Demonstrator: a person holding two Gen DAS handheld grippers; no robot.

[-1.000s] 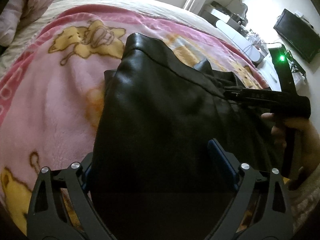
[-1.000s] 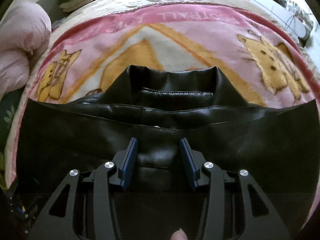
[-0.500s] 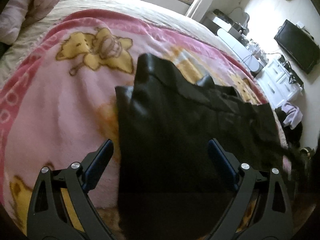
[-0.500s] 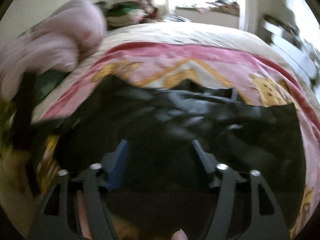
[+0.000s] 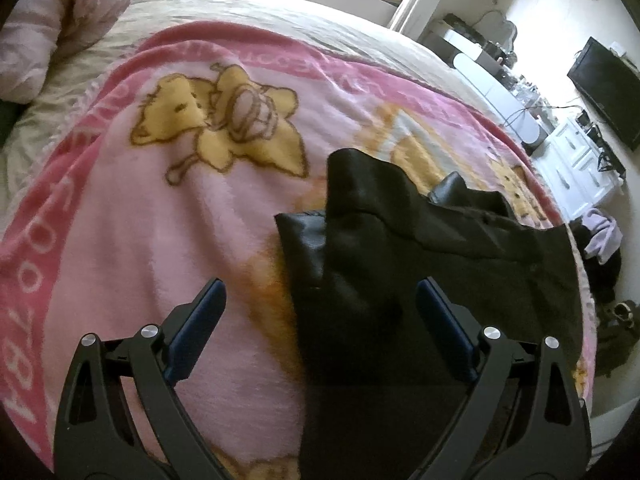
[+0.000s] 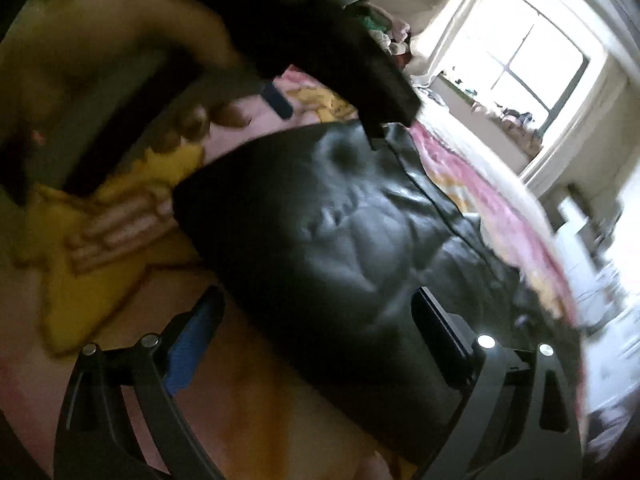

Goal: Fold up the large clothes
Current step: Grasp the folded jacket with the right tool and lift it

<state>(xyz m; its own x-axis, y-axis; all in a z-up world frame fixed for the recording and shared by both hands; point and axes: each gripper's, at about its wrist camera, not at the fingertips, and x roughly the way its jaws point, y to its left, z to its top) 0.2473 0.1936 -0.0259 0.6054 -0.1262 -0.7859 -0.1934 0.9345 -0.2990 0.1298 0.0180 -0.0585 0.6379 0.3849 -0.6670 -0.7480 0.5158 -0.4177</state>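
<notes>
A black leather jacket (image 5: 400, 280), folded into a long block, lies on the pink cartoon blanket (image 5: 140, 220) that covers the bed. My left gripper (image 5: 322, 312) stands open just above it; the jacket's left edge runs up between the fingers, with nothing gripped. In the right wrist view the same jacket (image 6: 340, 220) slants across the frame, creased and glossy. My right gripper (image 6: 316, 316) hangs over its near end, jaws opening wide, pads clear of the leather. A hand (image 6: 120, 60) holding the other gripper fills the top left there.
A pink pillow (image 5: 60, 20) sits at the bed's far left corner. Past the bed's right edge are a white cabinet (image 5: 576, 160), a wall television (image 5: 604, 88) and clothes on the floor (image 5: 600, 236). A bright window (image 6: 520, 52) lies beyond the bed.
My right gripper let go of the jacket's fold, opened wide, and swung sideways while rolling. It has left the left wrist view. The left gripper drew back and up, showing more blanket.
</notes>
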